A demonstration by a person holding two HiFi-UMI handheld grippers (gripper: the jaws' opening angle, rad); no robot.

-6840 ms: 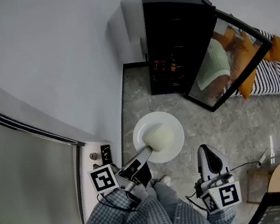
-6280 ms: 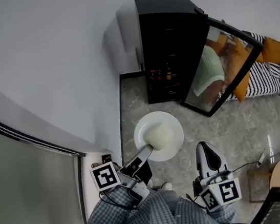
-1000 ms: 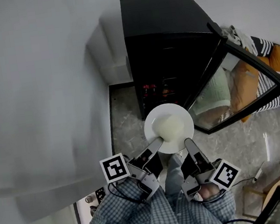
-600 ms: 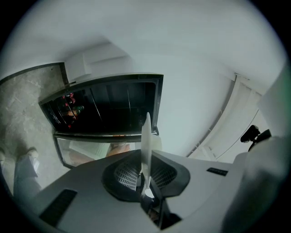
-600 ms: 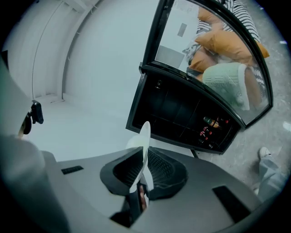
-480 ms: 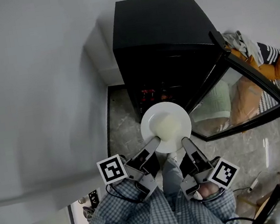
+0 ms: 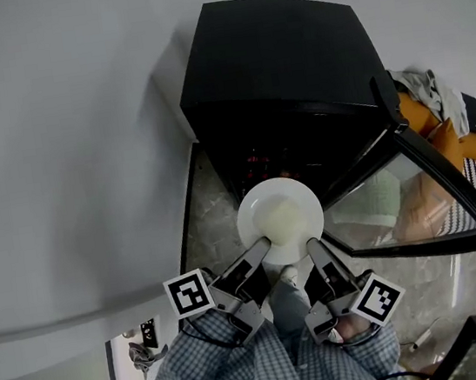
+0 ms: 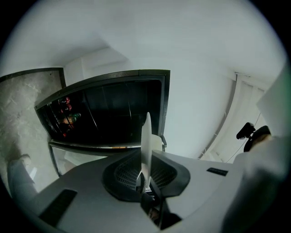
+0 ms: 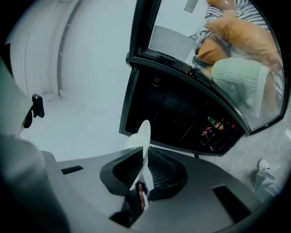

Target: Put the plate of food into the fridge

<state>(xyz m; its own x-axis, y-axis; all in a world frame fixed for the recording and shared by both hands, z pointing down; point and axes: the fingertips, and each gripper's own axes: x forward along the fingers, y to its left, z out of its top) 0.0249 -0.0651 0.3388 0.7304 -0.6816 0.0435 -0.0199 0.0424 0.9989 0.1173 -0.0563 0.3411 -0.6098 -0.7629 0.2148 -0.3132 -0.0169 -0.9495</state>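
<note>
Grips a white plate (image 7: pixel 251 212) at its near rim with left claw (image 7: pixel 262 246) and right claw (image 7: pixel 311 247), one each side. Carries a pale mound of food (image 7: pixel 282 219) at its middle. Holds it over the marbled floor (image 7: pixel 209 222), just before the dark mouth of a black fridge (image 7: pixel 281 56), glass door (image 7: pixel 398 206) swung open rightward. Checked sleeves (image 7: pixel 247 377) below.

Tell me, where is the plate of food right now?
In the head view the plate sits centre frame, gripped at its near rim by the left gripper and right gripper, in front of the open fridge, left of its glass door.
</note>
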